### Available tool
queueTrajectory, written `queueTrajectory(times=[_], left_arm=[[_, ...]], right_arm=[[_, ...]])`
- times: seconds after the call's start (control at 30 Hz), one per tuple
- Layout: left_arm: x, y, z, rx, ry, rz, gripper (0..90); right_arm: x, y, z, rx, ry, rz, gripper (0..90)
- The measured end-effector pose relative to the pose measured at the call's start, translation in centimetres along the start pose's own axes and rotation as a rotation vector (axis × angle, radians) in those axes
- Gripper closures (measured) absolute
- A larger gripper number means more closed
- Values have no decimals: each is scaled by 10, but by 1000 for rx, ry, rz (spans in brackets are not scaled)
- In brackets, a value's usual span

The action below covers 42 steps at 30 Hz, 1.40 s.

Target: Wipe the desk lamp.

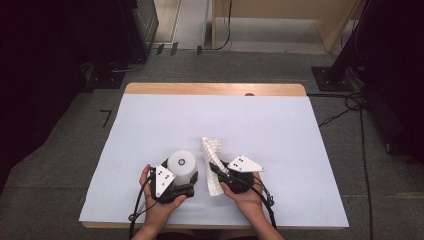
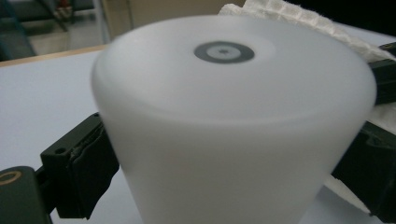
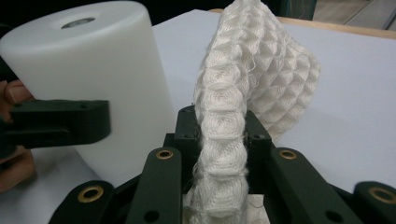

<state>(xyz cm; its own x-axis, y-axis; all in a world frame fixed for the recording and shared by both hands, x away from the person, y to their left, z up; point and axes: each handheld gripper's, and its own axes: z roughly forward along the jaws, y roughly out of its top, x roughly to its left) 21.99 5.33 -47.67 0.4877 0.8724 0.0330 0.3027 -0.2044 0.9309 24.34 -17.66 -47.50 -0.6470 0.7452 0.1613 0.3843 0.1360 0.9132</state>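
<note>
holding the white cup [image 1: 182, 166] upside down near the front edge of the table [image 1: 150, 125], the left gripper [image 1: 176, 181] is clamping it on both sides. the right gripper [image 1: 218, 171] is pinching a white waffle cloth [image 1: 211, 150], which is standing up just beside the cup. i judge the step is wiping the cup. for doing it well, the left jaws should be staying firm while the cloth is pressing flat on the cup wall, not only its edge, so the cup is not tipping.
</note>
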Motion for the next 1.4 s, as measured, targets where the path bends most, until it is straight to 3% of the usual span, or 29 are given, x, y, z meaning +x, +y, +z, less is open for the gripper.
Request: queueTrajectory(times=[0.07,0.13,0.2,0.23,0.27,0.37,0.5,0.57,0.63,0.77,0.87,1.07,1.13,1.27,1.4], left_arm=[[-4,0,2,8,43,13,53],[0,1,1,9,13,1,84],[6,2,1,9,-23,-6,86],[14,4,-1,-16,-68,-12,87],[14,4,-1,-16,-68,-12,87],[27,11,-6,-66,-191,-31,87],[33,12,-7,-73,-243,10,87],[33,11,-5,-56,-252,12,88],[33,9,-2,-37,-256,25,88],[31,8,-1,-39,-267,40,88],[32,11,-4,-56,-271,32,88],[33,14,-7,-70,-283,41,88],[31,12,-5,-58,-282,54,88],[30,9,-2,-47,-286,64,87],[29,7,0,-37,-276,77,87]], right_arm=[[2,-2,2,15,9,-4,739],[6,-4,6,32,26,-12,739],[8,-5,9,49,41,-21,740],[11,-7,12,66,54,-24,740],[11,-7,12,66,54,-24,740],[12,-8,14,77,69,-28,743],[17,-6,12,56,93,-36,746],[21,-2,9,32,107,-51,747],[26,8,-2,-43,118,-68,748],[31,17,-13,-102,108,-95,749],[30,14,-9,-79,112,-94,748],[19,-3,10,51,88,-33,750],[20,0,7,33,91,-43,749],[25,14,-8,-60,104,-68,748],[24,15,-7,-56,90,-91,746]])
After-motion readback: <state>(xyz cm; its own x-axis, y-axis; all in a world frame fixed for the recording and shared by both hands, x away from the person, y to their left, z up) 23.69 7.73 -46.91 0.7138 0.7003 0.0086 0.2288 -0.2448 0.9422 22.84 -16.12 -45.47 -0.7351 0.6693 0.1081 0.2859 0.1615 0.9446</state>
